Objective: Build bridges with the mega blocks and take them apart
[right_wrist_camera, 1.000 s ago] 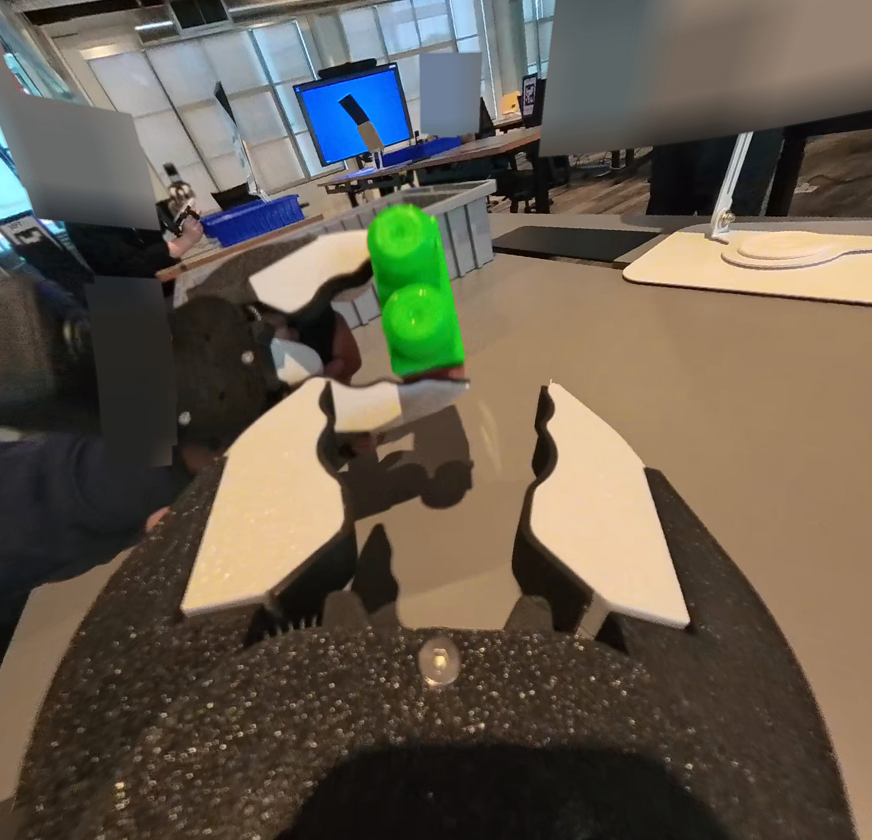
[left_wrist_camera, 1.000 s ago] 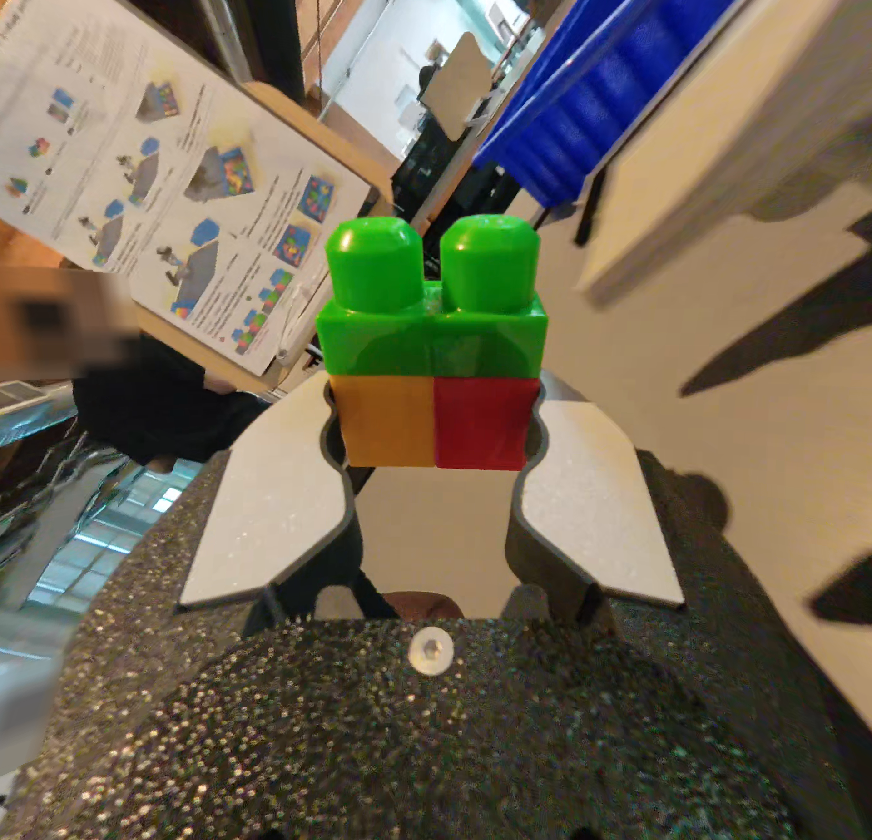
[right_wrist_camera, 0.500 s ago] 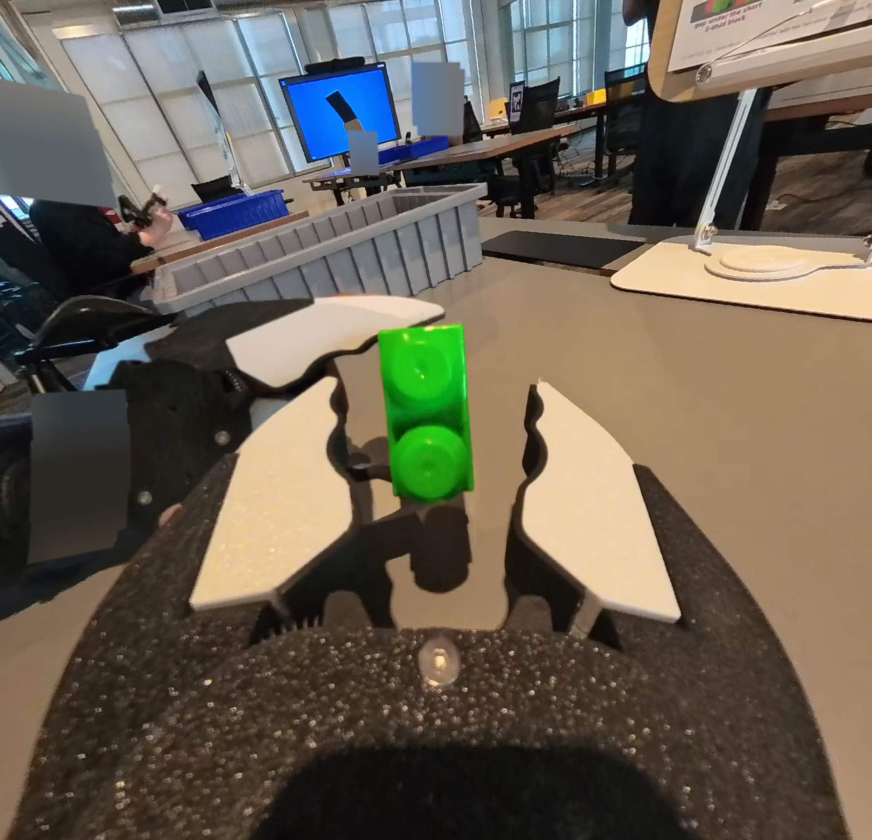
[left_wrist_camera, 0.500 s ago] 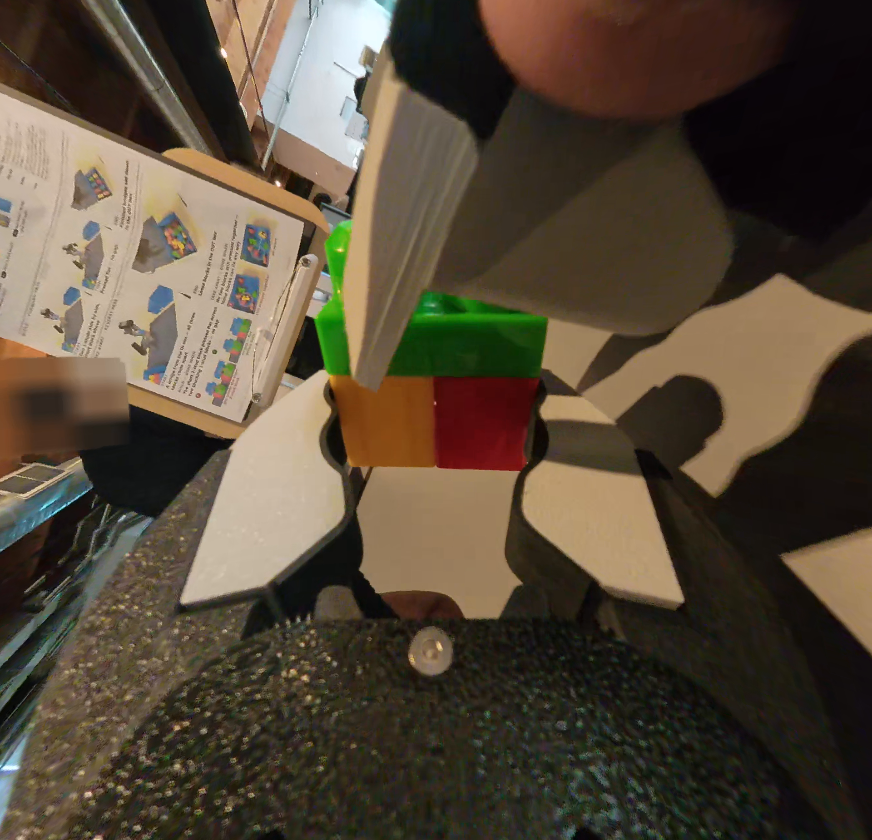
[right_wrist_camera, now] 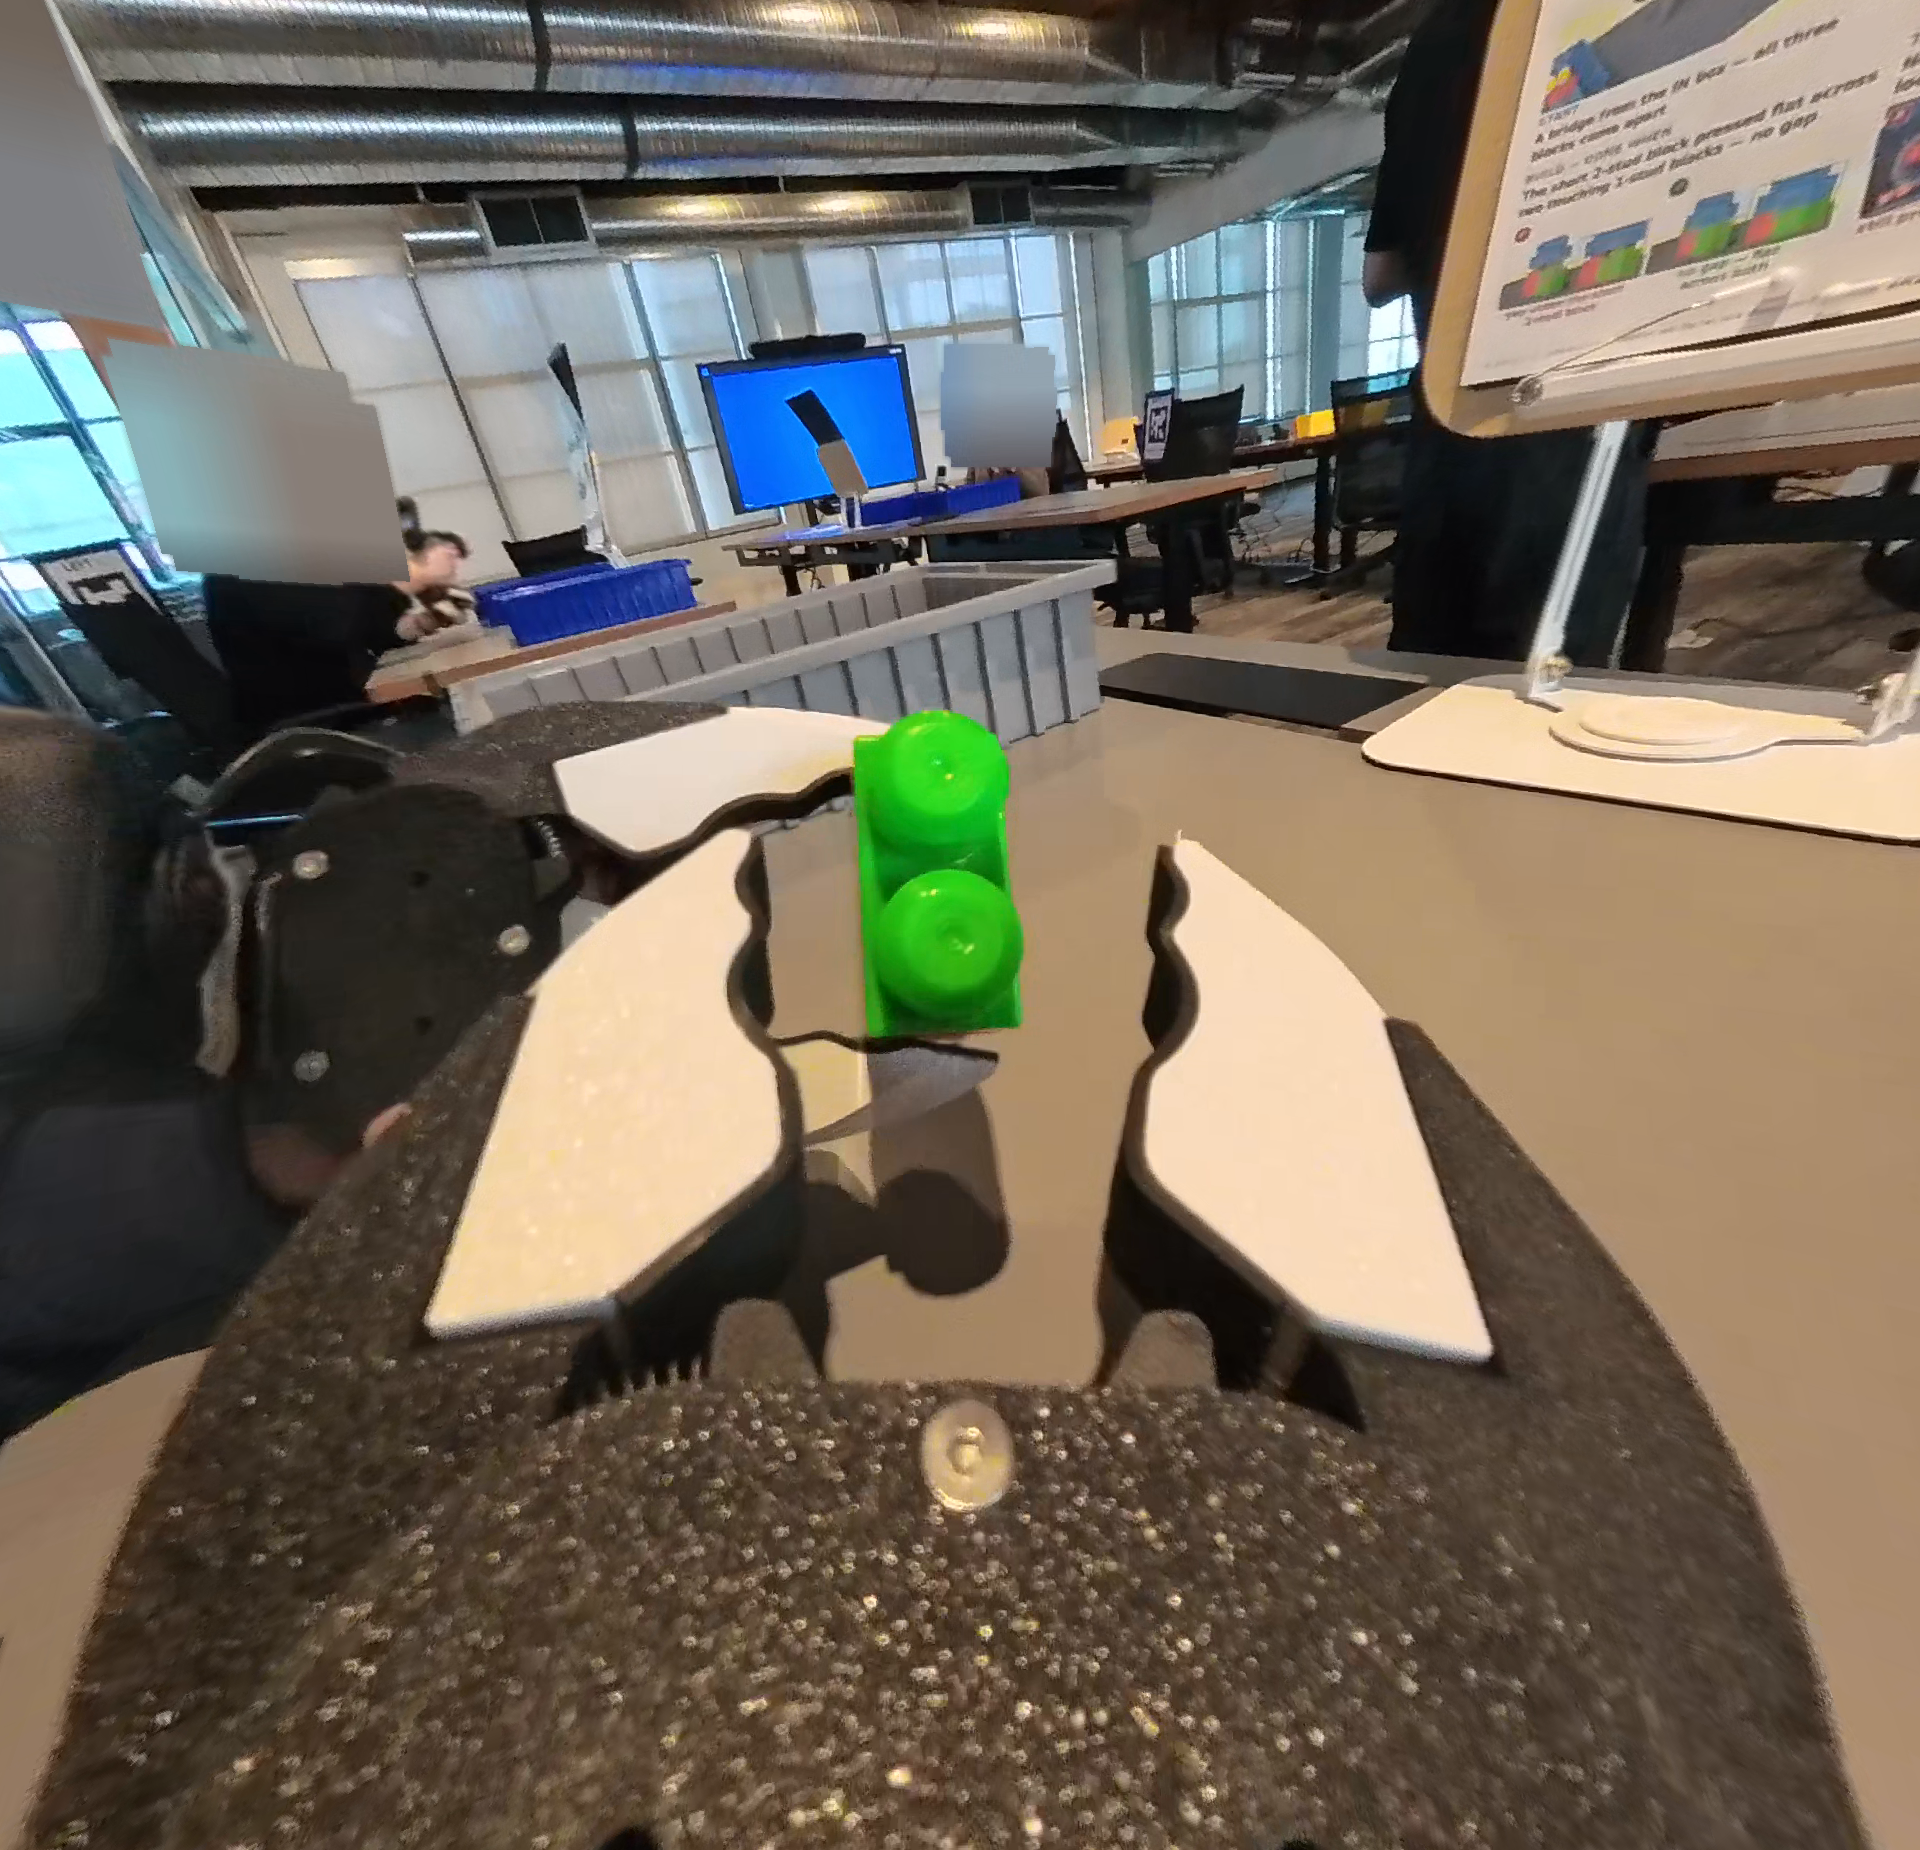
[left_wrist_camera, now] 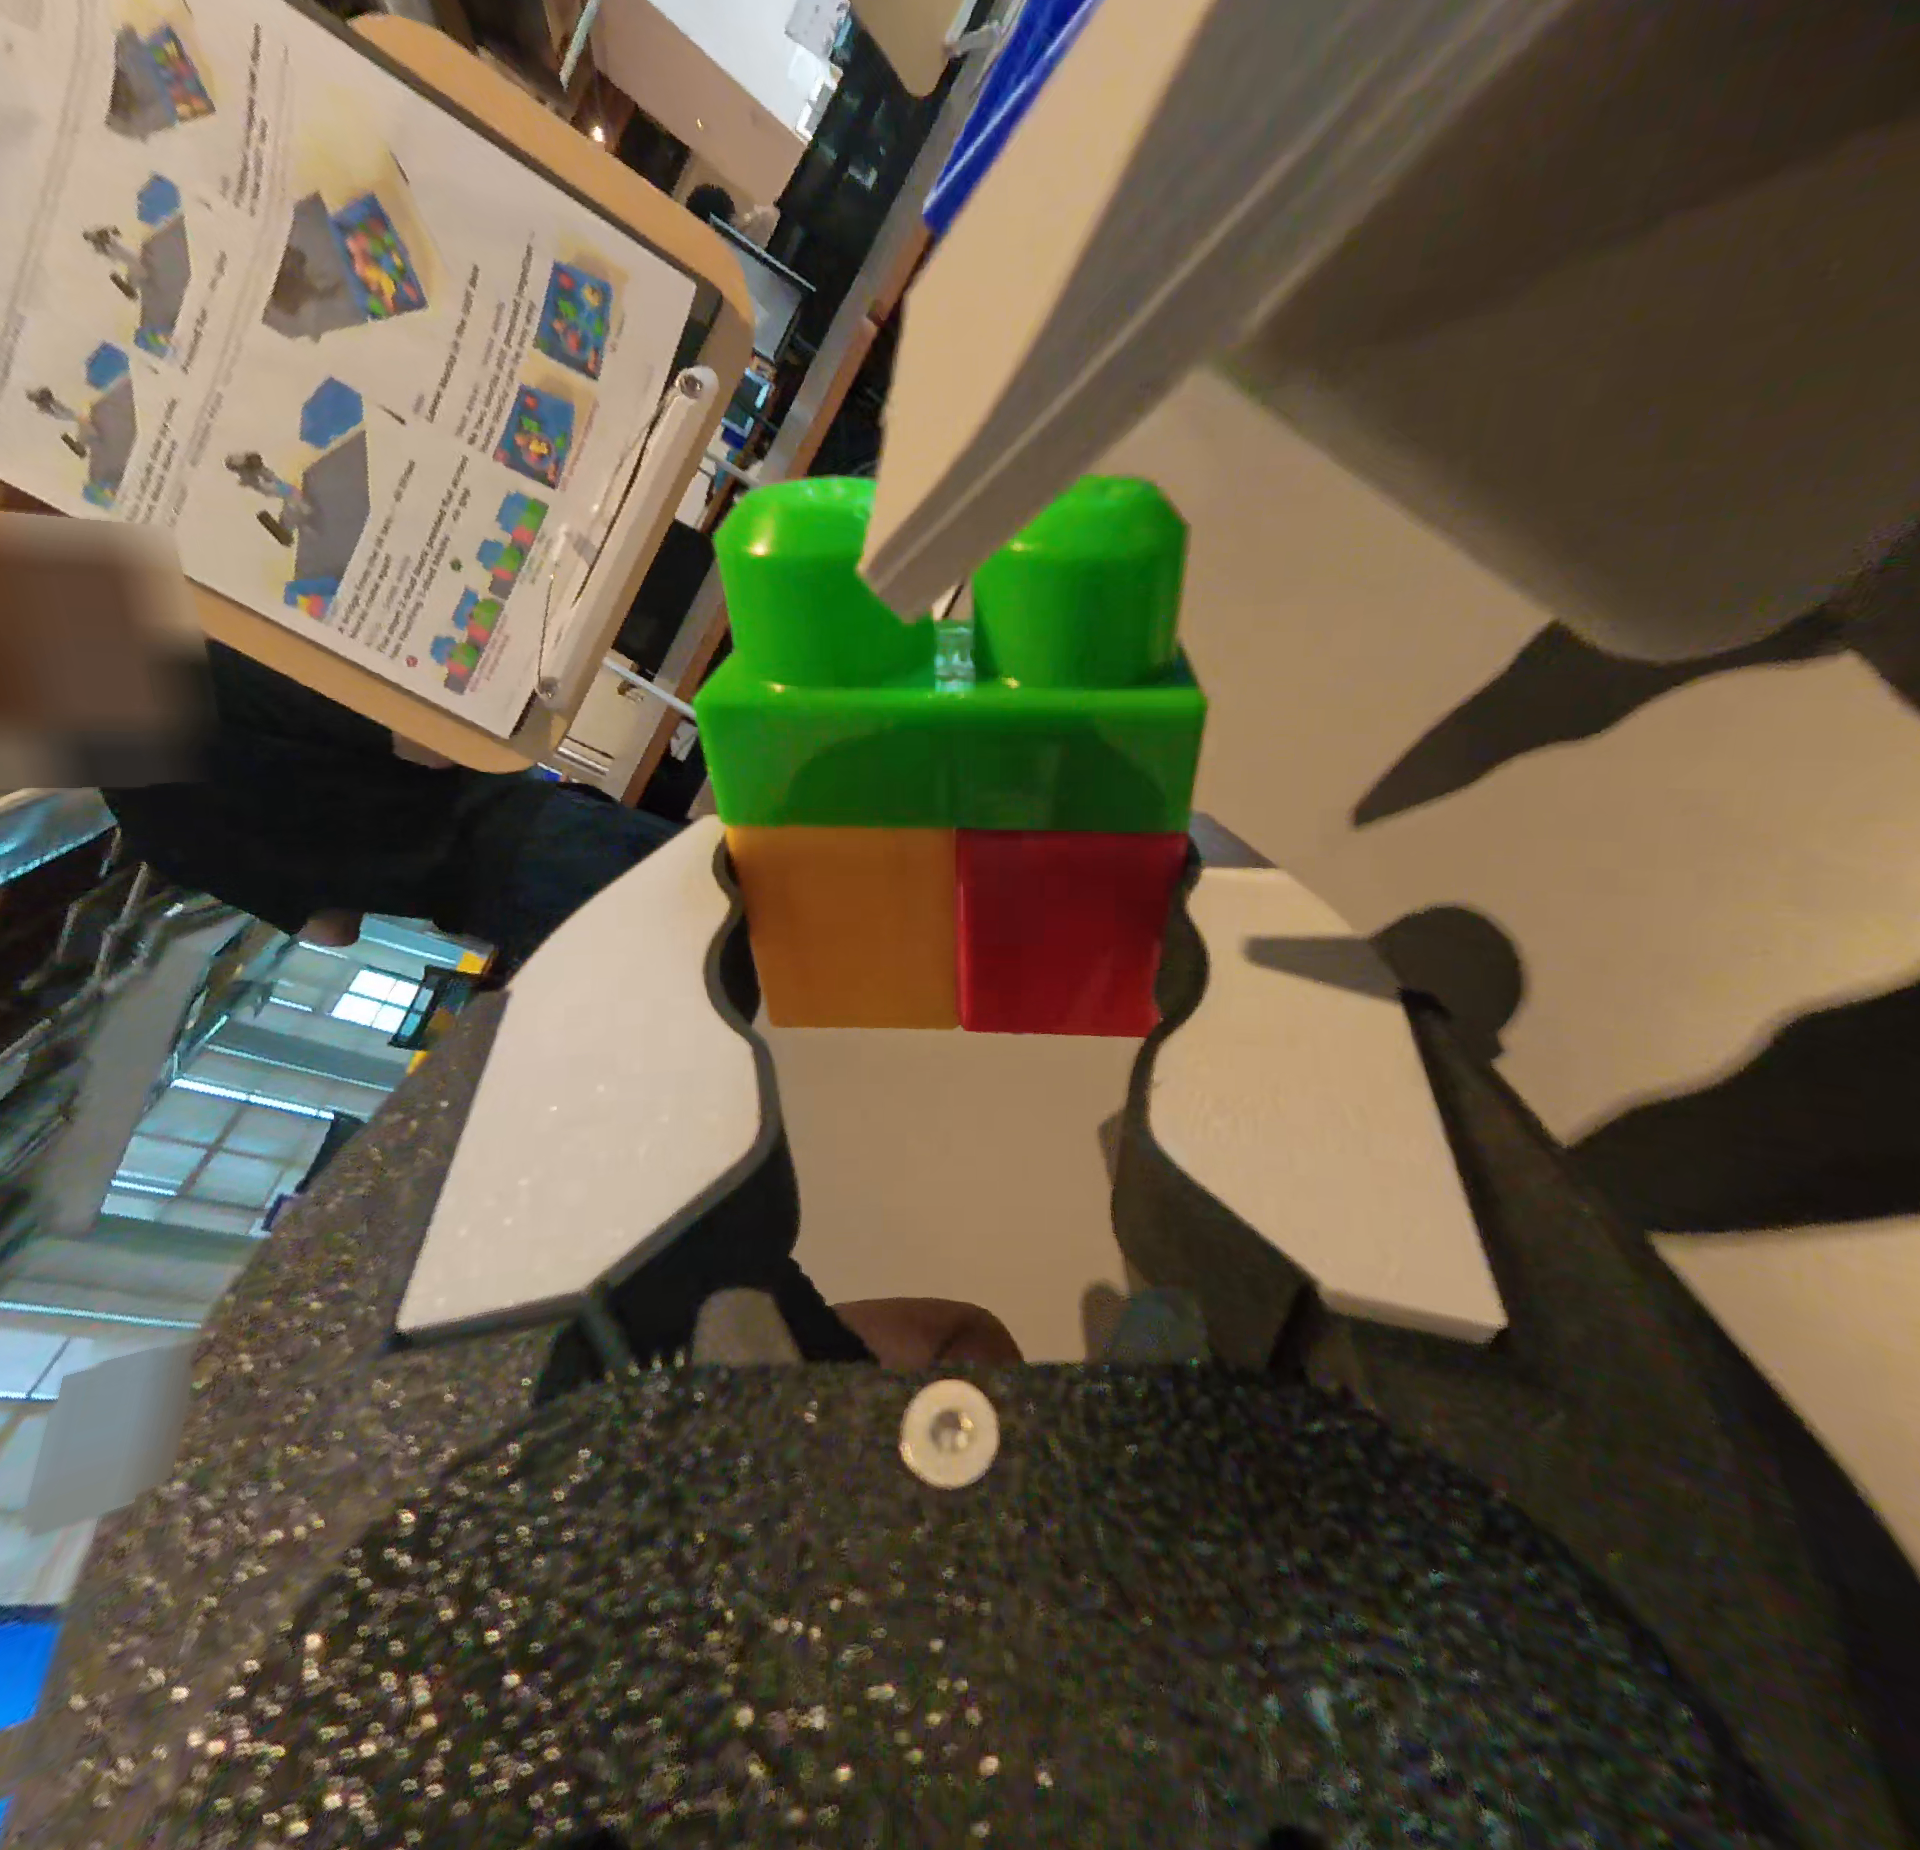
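Left gripper (left_wrist_camera: 956,927) clamped on orange-red-green bridge (left_wrist_camera: 951,824); right gripper (right_wrist_camera: 961,953) jaws wide.

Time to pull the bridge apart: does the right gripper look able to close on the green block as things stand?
Probably yes: the right gripper is open with the green block between its fingers, nothing between; the left gripper clamps only the blocks beneath.

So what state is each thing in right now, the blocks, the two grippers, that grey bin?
Green block: pressed on top of the orange and red blocks.
Orange block: beside the red, clamped.
Red block: clamped too.
Left gripper: shut on the bridge.
Right gripper: open, fingers either side of the green block.
Grey bin: upright; contents hidden.
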Demonstrator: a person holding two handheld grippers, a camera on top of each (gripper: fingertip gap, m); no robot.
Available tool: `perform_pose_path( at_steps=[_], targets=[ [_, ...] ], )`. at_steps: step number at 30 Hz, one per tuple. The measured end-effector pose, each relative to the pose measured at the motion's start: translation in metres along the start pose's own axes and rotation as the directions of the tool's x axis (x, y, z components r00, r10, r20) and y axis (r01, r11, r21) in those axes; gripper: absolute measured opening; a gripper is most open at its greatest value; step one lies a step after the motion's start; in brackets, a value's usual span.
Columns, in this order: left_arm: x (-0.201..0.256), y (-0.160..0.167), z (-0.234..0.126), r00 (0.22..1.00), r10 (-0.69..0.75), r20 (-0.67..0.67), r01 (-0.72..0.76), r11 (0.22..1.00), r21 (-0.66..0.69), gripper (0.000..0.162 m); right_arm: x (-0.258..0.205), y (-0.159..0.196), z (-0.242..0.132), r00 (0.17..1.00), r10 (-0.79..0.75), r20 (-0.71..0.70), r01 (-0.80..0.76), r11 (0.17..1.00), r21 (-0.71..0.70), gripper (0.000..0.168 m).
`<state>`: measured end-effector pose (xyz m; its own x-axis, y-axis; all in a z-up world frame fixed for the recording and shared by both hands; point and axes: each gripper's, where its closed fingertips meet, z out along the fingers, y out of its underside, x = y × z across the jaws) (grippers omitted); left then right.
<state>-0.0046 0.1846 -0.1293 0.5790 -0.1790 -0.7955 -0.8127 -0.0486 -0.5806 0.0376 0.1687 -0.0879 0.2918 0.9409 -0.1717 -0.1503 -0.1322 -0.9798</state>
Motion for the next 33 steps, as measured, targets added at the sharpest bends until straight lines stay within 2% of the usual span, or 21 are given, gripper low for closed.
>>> perform_pose_path(
  at_steps=[8, 19, 23, 27, 30, 33],
  targets=[
    [0.005, -0.004, 0.000, 1.000, 0.023, -0.007, -0.023, 1.000, -0.015, 0.075, 0.005, 0.003, 0.003, 0.999, -0.007, -0.035, 0.006, 1.000, -0.019, 0.071],
    [0.008, 0.008, 0.010, 1.000, -0.016, -0.016, 0.015, 0.998, -0.069, 0.075, 0.008, 0.013, 0.011, 0.999, 0.042, -0.014, -0.043, 0.995, -0.086, 0.068],
    [0.000, 0.021, 0.014, 0.985, -0.170, -0.023, 0.168, 0.982, -0.085, 0.075, 0.012, 0.020, 0.028, 0.998, 0.045, 0.032, -0.040, 0.987, -0.153, 0.067],
    [-0.002, 0.036, 0.023, 0.927, -0.364, -0.091, 0.357, 0.930, -0.088, 0.075, 0.017, 0.028, 0.048, 0.994, 0.050, 0.097, -0.028, 0.975, -0.220, 0.068],
    [-0.015, 0.041, 0.029, 0.920, -0.385, -0.076, 0.382, 0.923, -0.054, 0.075, 0.020, 0.032, 0.059, 0.989, 0.039, 0.140, -0.003, 0.968, -0.253, 0.068],
    [-0.016, 0.050, 0.042, 0.935, -0.347, -0.074, 0.340, 0.936, -0.095, 0.075, 0.024, 0.035, 0.068, 0.986, 0.001, 0.169, 0.046, 0.960, -0.275, 0.068]
  ],
)
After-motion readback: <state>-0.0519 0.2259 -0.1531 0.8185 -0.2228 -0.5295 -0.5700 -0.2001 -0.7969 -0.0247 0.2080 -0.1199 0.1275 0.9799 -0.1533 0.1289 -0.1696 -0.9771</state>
